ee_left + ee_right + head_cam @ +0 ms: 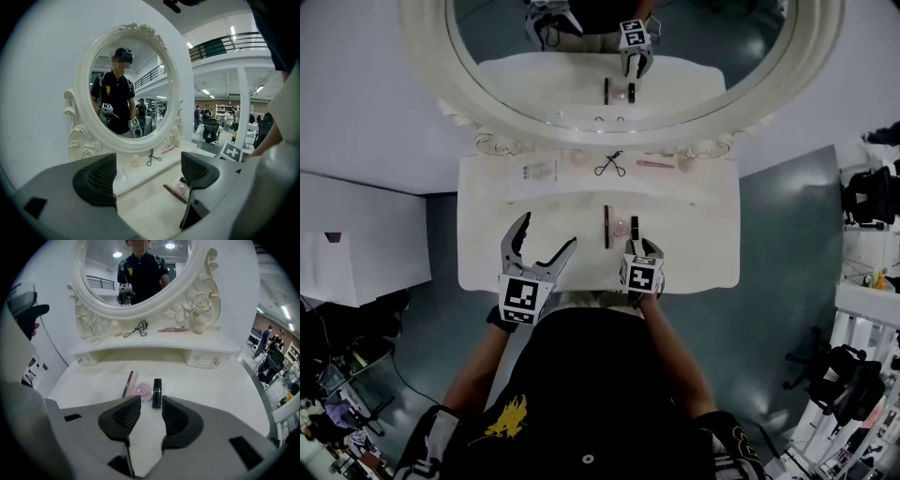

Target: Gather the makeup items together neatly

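**Now: three pieces side by side, both tongs empty**

Left tongs [547, 231] sit centre-left in the head view. My jaws there stand wide apart with nothing between them. Right tongs [151, 417] are low centre in the right gripper view, jaws parted by a narrow gap and gripping nothing. Their tips are just short of the black lipstick [157, 392].

The lipstick, the round pink pot [143, 391] and the thin brown pencil [127, 384] lie in a row at mid-frame on the white table [220, 380], pot in the middle. I cannot tell whether they touch.

On the shelf [154, 348] under the mirror [140, 268], the lash curler [136, 329] is at upper centre and the pink stick [172, 328] is to its right.
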`<state>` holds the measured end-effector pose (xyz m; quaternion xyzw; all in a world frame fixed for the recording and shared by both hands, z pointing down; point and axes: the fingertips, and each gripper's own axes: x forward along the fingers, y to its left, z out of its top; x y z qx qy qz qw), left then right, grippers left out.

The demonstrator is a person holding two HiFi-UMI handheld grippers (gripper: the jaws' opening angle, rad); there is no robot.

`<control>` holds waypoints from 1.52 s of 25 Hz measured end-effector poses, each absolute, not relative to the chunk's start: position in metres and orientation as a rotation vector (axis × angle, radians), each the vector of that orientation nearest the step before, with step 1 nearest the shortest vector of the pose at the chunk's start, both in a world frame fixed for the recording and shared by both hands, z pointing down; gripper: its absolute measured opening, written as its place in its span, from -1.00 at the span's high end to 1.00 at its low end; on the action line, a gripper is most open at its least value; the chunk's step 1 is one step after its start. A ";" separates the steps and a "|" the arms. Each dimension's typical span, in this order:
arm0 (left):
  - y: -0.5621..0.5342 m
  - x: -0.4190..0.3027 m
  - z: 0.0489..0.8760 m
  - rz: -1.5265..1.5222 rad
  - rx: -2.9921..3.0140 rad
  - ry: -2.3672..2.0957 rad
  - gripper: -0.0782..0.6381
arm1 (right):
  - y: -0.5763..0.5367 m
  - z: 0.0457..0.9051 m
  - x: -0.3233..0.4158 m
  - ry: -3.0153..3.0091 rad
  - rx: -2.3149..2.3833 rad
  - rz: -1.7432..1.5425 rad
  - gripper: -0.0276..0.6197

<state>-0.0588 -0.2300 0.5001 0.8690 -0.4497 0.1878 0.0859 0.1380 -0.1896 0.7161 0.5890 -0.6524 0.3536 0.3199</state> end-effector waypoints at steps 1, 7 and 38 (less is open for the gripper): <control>-0.233 -0.059 0.491 0.554 2.609 -1.352 -0.44 | -0.192 0.703 0.139 -1.748 1.557 0.918 0.44; -0.246 -0.069 0.443 0.492 2.682 -1.439 -0.44 | -0.214 0.607 0.141 -1.951 1.665 0.877 0.52; -0.045 -0.016 0.315 0.097 2.886 -1.433 -0.07 | -0.029 0.293 0.117 -2.594 1.779 0.193 0.75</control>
